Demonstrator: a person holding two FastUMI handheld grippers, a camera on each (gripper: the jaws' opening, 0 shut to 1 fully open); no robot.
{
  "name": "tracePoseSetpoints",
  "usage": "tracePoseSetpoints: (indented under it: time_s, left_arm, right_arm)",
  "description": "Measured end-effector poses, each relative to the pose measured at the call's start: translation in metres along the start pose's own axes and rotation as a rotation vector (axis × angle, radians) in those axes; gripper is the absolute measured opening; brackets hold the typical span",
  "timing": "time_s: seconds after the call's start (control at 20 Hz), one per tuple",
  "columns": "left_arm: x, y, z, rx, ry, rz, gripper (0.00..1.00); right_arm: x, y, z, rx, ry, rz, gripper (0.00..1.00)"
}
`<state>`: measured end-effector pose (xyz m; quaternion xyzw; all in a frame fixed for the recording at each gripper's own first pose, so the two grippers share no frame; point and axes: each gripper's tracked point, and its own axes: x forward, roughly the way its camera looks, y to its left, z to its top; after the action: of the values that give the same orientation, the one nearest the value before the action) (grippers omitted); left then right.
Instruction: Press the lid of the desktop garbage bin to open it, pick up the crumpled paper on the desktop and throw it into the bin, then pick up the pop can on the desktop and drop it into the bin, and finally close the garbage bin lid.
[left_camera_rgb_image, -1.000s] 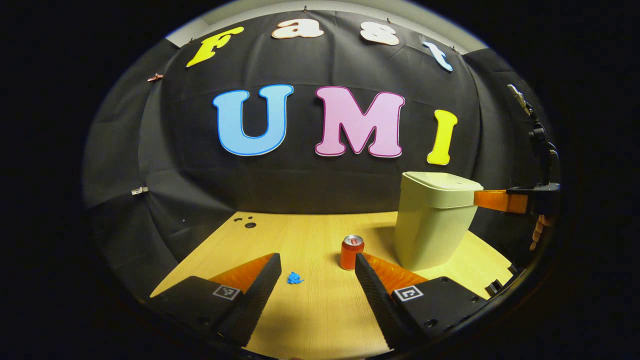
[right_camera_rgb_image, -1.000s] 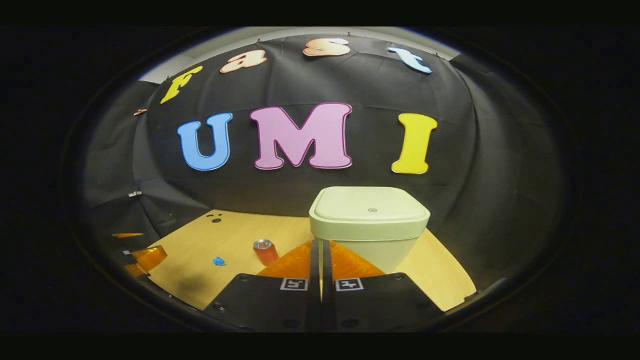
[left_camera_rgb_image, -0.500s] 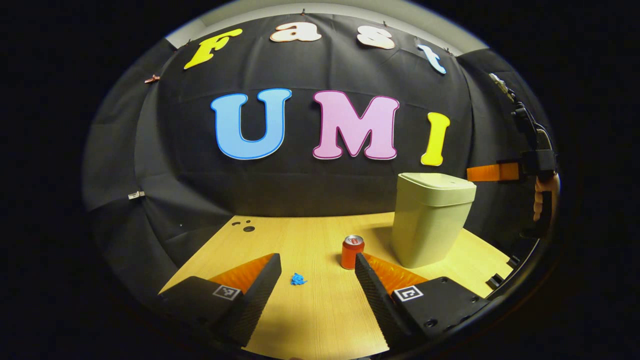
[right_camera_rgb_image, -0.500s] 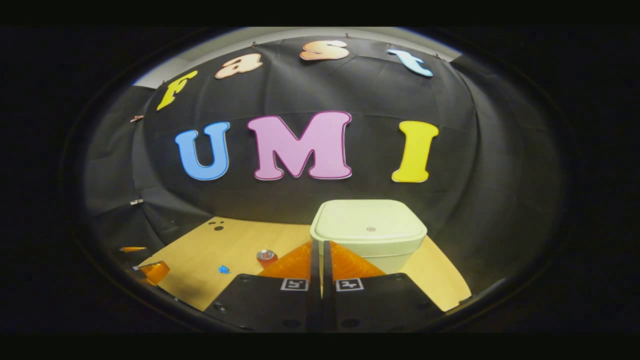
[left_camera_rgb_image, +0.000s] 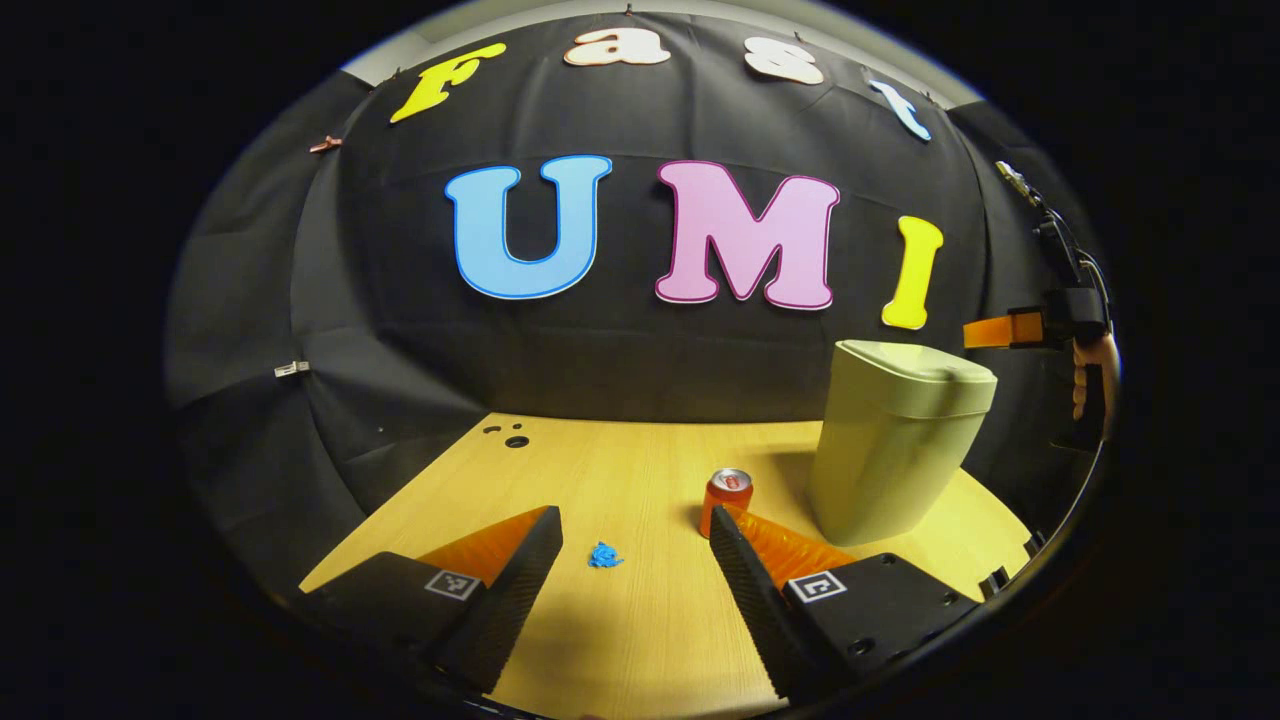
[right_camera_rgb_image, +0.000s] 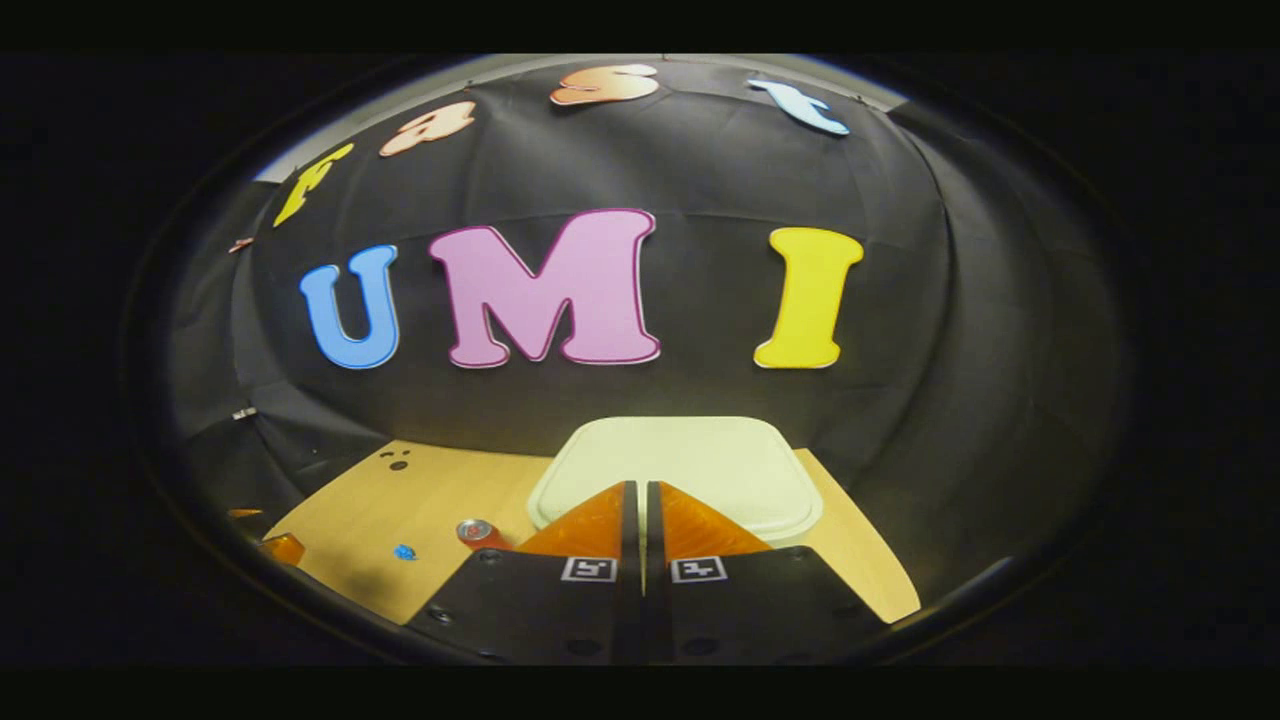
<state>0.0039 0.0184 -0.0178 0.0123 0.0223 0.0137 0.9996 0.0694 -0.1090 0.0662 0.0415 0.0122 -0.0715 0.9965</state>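
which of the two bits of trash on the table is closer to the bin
The pop can: it stands upright just left of the bin, while the blue crumpled paper lies farther left.

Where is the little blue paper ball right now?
In the left gripper view the crumpled paper lies on the wooden desktop, left of the pop can.

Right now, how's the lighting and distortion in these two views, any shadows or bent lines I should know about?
Left gripper view: strong fisheye bend, the bin leans and the table edge curves; a warm light falls on the wood, and the can and blue paper are sharp, with shadow at the near edge. Right gripper view: dimmer overall, the lid pale and soft.
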Motion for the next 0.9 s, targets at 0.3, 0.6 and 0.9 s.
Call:
tracePoseSetpoints:
  time_s: [0.3, 0.6, 0.9]
  left_arm:
    - [0.012, 0.001, -0.009, -0.008, 0.046, 0.034, 0.96]
    - [0.019, 0.006, -0.011, 0.044, 0.057, 0.045, 0.95]
    - [0.021, 0.009, -0.022, 0.002, 0.089, 0.049, 0.95]
  right_arm:
    - [0.026, -0.007, -0.015, 0.005, 0.055, -0.003, 0.02]
    - [0.027, -0.007, -0.021, -0.019, 0.061, -0.016, 0.02]
    - [0.025, -0.009, -0.024, -0.033, 0.07, -0.017, 0.05]
